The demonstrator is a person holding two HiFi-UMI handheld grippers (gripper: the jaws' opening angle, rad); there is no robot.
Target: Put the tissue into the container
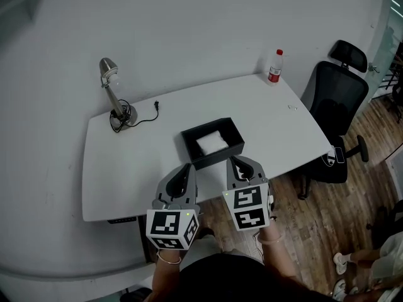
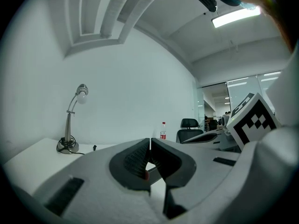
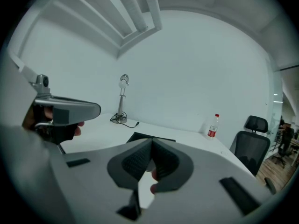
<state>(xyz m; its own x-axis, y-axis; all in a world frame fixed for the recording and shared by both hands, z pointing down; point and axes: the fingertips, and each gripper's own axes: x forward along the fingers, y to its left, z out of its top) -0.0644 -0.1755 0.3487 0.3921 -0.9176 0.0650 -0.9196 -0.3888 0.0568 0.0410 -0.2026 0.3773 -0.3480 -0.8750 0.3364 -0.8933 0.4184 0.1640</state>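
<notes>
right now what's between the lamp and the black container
In the head view, only the lamp and its loose cord end lie on bare table before the container.

I have open table all round the container; lamp far left and bottle far right stand well aside.

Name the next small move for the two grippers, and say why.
Probably draw the left gripper and the right gripper back from the table and stop. The white tissue already lies inside the black container, and both grippers are shut and empty, so nothing seems left to carry.
</notes>
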